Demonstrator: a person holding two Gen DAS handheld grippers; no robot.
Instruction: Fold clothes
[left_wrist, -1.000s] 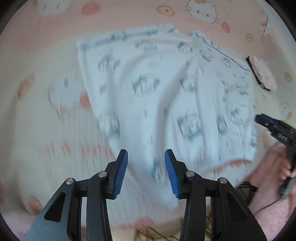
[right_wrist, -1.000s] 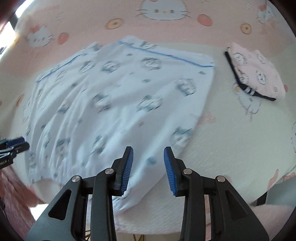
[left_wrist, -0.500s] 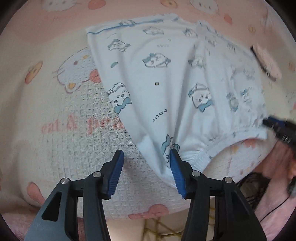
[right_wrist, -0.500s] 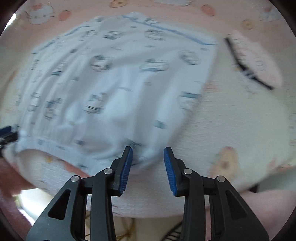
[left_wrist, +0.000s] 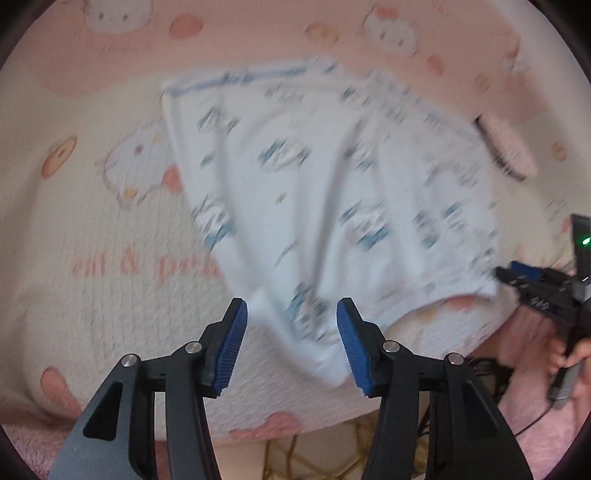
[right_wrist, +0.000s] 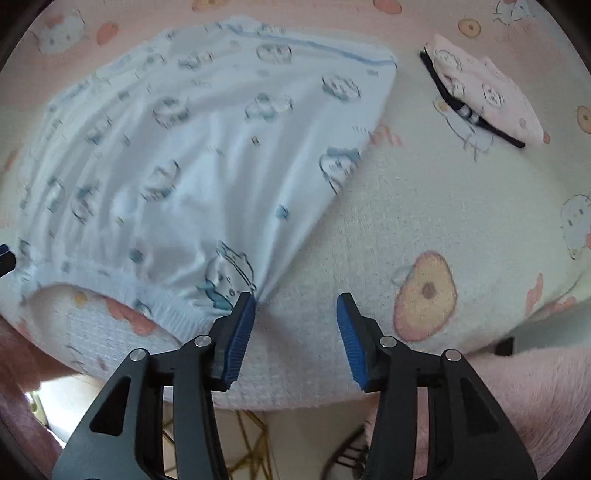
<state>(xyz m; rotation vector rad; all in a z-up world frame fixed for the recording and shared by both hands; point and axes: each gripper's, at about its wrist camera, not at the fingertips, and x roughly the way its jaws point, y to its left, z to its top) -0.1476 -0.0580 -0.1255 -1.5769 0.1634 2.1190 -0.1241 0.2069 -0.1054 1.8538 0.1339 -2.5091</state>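
Motion blur smears my left view, while my right view sharply shows the pale blue cartoon-print cotton garment (right_wrist: 207, 147) spread on the cream-and-pink cat-print blanket (right_wrist: 443, 229), beside a folded pink cloth (right_wrist: 491, 96). My left claw (left_wrist: 291, 332) gapes around its corner; my right claw (right_wrist: 295, 328) gapes, inner pad touching the waistband.

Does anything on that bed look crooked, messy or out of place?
Nothing is damaged or spilled. The pale blue shorts lie wrinkled and spread at a slant across the blanket, not folded yet. A pink garment sits folded beyond them.
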